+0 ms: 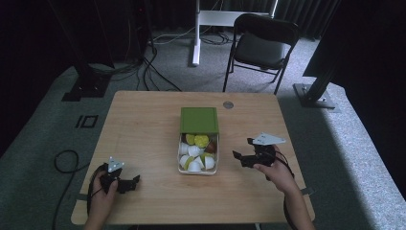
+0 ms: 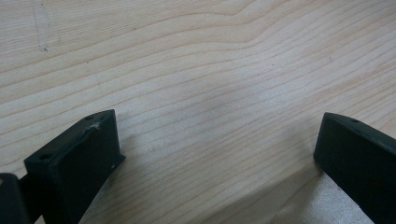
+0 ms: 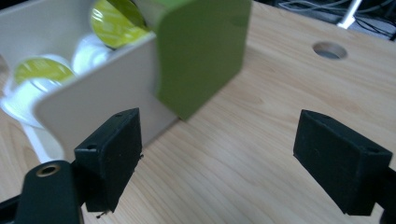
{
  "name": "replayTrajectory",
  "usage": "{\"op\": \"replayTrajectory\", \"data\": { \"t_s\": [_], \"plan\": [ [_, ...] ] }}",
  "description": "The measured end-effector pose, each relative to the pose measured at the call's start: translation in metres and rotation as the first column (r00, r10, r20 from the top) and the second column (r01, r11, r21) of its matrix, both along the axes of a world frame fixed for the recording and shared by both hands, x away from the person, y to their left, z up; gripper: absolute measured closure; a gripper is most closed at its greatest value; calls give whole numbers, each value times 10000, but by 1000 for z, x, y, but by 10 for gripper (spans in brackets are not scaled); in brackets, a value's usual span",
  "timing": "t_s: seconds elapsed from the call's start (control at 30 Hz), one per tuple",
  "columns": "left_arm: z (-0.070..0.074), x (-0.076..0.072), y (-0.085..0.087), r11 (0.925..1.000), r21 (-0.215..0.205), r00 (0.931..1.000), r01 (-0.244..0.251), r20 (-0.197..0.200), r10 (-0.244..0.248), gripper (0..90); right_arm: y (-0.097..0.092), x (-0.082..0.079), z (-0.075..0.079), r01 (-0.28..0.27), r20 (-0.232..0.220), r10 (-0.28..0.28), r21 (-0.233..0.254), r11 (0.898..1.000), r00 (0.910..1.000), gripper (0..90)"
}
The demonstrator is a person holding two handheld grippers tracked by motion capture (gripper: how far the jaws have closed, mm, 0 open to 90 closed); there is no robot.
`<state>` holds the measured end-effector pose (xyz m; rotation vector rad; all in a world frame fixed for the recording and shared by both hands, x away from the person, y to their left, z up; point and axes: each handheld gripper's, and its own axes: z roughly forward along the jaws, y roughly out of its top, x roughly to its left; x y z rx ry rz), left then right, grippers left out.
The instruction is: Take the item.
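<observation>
A white box (image 1: 197, 170) with a green lid (image 1: 198, 119) slid half back sits mid-table, holding several white and yellow-green capsules (image 1: 195, 152). My right gripper (image 1: 242, 152) rests open on the table just right of the box. In the right gripper view the box wall (image 3: 98, 100) and green lid (image 3: 201, 51) stand close ahead at the left, with capsules (image 3: 112, 23) inside, and nothing lies between the jaws. My left gripper (image 1: 133, 182) lies open near the table's front left corner. In the left gripper view its jaws are spread over bare wood (image 2: 201, 93).
The wooden table (image 1: 143, 124) has a round cable hole (image 1: 228, 104) behind the box. A black folding chair (image 1: 261, 45) stands beyond the far edge. Cables run over the grey carpet at the left and back.
</observation>
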<state>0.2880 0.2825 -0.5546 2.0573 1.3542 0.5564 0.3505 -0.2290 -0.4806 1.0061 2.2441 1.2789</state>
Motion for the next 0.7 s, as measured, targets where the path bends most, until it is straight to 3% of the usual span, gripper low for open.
{"op": "replayTrajectory", "data": {
  "t_s": [0.3, 0.7],
  "plan": [
    [0, 0, 0, 10000, 1, 10000, 1, -1, -1, 14, 27, 2, 14, -660, 188, 657, 154, 9977, 9977, 152],
    [0, 0, 0, 10000, -22, 10000, -16, 11, 16, 13, 63, 2, 25, -1704, 321, 1698, 190, 9852, 9850, 156]
  ]
}}
